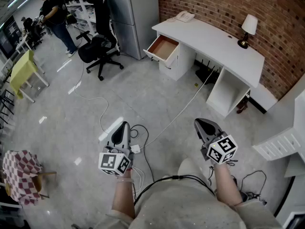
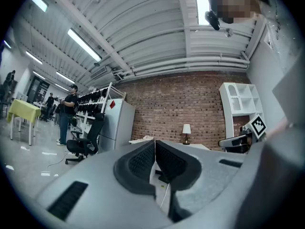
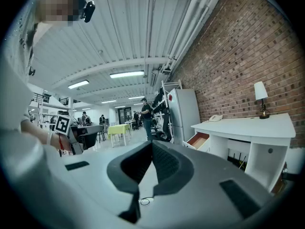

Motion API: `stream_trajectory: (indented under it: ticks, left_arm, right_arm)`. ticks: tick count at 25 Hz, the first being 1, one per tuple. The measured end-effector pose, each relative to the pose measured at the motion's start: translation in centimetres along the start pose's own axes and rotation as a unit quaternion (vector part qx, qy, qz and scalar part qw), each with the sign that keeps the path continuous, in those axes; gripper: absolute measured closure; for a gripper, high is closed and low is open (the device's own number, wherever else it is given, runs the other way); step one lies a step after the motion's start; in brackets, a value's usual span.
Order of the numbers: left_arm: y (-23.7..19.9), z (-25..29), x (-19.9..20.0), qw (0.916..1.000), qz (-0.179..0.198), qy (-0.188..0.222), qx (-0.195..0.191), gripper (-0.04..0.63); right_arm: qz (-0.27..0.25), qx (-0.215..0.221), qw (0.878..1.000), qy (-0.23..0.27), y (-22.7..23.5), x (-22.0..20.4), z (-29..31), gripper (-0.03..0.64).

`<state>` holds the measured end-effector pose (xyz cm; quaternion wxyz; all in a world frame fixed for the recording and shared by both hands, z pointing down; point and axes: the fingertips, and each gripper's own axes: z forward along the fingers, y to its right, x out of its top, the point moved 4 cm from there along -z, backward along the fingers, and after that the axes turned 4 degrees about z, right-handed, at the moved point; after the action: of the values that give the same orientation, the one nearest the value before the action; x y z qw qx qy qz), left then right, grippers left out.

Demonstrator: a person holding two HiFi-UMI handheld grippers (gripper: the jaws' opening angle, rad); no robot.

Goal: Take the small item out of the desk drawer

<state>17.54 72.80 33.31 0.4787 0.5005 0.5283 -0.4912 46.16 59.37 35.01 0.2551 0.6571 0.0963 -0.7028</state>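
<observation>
Head view: left gripper (image 1: 124,125) and right gripper (image 1: 198,123) held low, well apart from desk (image 1: 214,37). Drawer (image 1: 163,47) open; item not made out inside.
Left gripper view: jaws pressed together, empty.
Right gripper view: same.
Judged: approach step. Next: close in, spread jaws.

**Smooth white against rough brick**

We see the desk (image 1: 209,37) as smooth, white and faintly satin, while its open drawer (image 1: 163,48) shows a matt, wood-brown inside. Behind the desk the brick wall (image 1: 214,4) is rough, red and dull. On the desk the lamp (image 1: 249,25) has a pale shade that looks like cloth. In front of the desk the floor (image 1: 143,99) is grey, polished and glossy with reflections. Far from the desk a checked cloth (image 1: 19,168) looks soft. The left gripper (image 2: 155,149) and right gripper (image 3: 151,151) look like matt grey plastic with darker ribbed pads (image 3: 165,164).
</observation>
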Motion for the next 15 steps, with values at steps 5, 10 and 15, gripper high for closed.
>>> stream_trajectory:
  ticks: [5, 10, 15]
  left_arm:
    - [-0.5, 1.4, -0.3, 1.0, -0.006, 0.001, 0.006, 0.588]
    - [-0.7, 3.6, -0.9, 1.0, -0.002, -0.004, 0.003, 0.588]
    - [-2.7, 6.7, -1.5, 0.9997, 0.005, -0.02, 0.015, 0.588]
  right_arm:
    - [-0.004, -0.008, 1.0, 0.0, 1.5, 0.4, 0.3, 0.612]
    - [0.007, -0.013, 1.0, 0.003, 3.8, 0.3, 1.4, 0.612]
    - [0.03, -0.011, 0.999, -0.004, 7.1, -0.3, 5.0, 0.612]
